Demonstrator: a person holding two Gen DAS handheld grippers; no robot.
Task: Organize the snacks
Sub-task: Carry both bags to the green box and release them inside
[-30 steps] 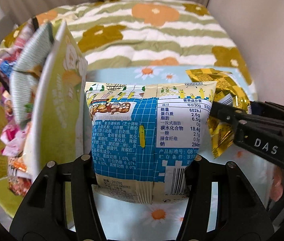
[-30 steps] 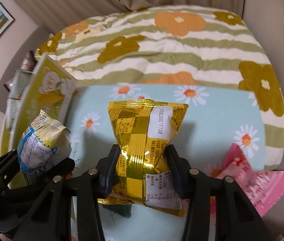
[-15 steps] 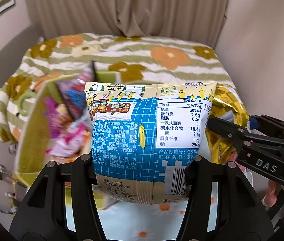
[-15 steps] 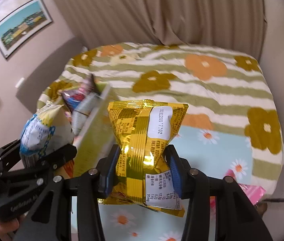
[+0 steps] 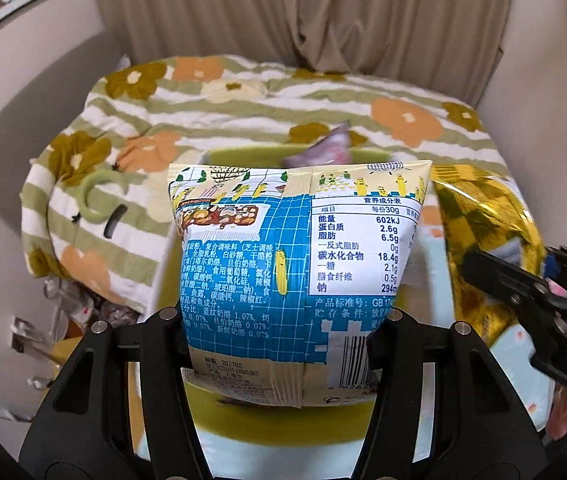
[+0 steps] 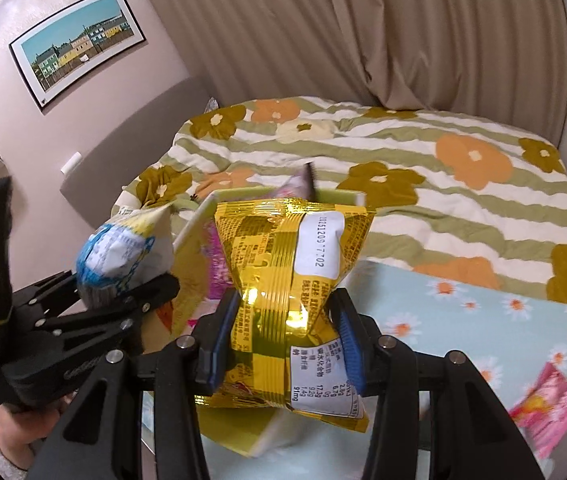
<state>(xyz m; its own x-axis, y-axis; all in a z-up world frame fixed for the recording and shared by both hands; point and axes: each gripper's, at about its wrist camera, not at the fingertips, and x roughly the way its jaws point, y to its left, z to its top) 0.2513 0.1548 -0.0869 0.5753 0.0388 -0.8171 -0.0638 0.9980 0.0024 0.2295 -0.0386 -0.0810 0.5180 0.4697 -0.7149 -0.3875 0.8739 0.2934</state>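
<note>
My left gripper [image 5: 279, 320] is shut on a blue and cream snack bag [image 5: 295, 264] with a nutrition table, held upright above a yellow-green box [image 5: 243, 416]. My right gripper [image 6: 283, 328] is shut on a gold foil snack bag [image 6: 295, 256], pinched at its waist, over the same box [image 6: 239, 436]. In the left wrist view, the gold bag [image 5: 483, 240] and the right gripper's fingers [image 5: 523, 304] show at the right. The right wrist view has the blue bag [image 6: 123, 248] and the left gripper [image 6: 95, 304] at the left. A purple packet [image 5: 327, 148] sticks up from the box's far side.
A striped flower quilt [image 6: 423, 168] covers the bed behind the box, with a light blue daisy cloth [image 6: 463, 320] nearer. A pink snack packet [image 6: 547, 404] lies on that cloth at the right. Curtains and a framed picture [image 6: 79, 44] are on the walls.
Both grippers have risen and swung left with their bags, from over the daisy cloth to above the box. The box, earlier at the left edge, now lies under both bags.
</note>
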